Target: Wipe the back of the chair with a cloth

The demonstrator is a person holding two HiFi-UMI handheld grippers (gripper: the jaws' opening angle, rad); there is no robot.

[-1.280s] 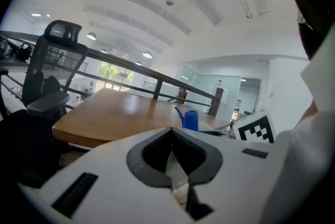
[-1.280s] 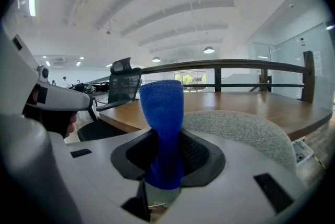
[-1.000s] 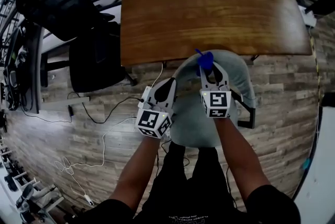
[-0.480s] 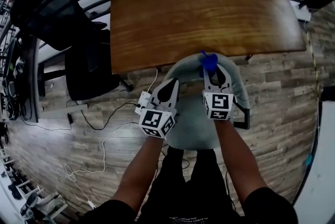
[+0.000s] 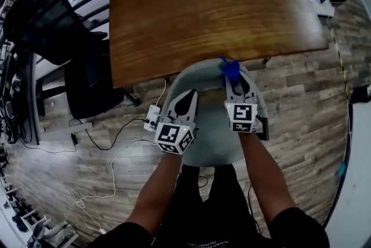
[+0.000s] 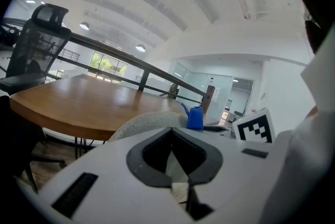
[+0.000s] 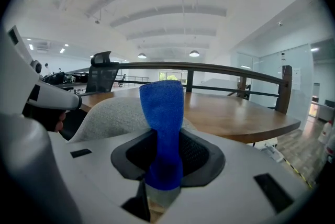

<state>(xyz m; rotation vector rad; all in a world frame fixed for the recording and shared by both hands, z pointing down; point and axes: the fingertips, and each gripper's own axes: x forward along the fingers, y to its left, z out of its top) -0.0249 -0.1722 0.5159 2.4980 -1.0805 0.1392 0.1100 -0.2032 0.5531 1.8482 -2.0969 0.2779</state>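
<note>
Right, from the head view my left tongs (image 5: 188, 96) and right tongs (image 5: 235, 81) sit side by side at frame centre over the grey chair back (image 5: 200, 74), just below the wooden tabletop (image 5: 214, 9); the blue cloth (image 5: 229, 69) pokes out past the right tips. Left gripper view: these tongs (image 6: 171, 131) are closed with nothing in them, and the chair back (image 6: 144, 124) curves just beyond. Right gripper view: the tongs (image 7: 165, 134) are clamped on the cloth (image 7: 163, 110), which stands upright above them. It looks soft, light and floppy, so I judge a pinch near one end suits, letting the free part drag across the upholstery.
</note>
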